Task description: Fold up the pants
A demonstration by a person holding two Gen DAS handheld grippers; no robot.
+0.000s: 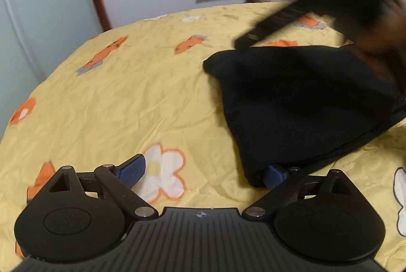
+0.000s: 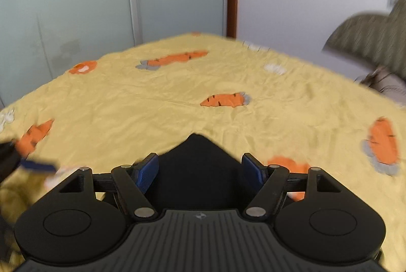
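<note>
1. Two grippers sit nearest: left gripper (image 1: 203, 171) with jaws wide apart, empty; right gripper (image 2: 200, 174) with jaws apart, a pants corner between, unpinched.
2. One yellow bedsheet (image 1: 127, 99) covers the bed.
3. One pair of black pants (image 1: 299, 104) lies folded on it.

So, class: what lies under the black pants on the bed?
The black pants rest on a yellow bedsheet printed with carrots and flowers. The cloth hides the sheet directly beneath it, and whether anything else is under there cannot be seen.
</note>
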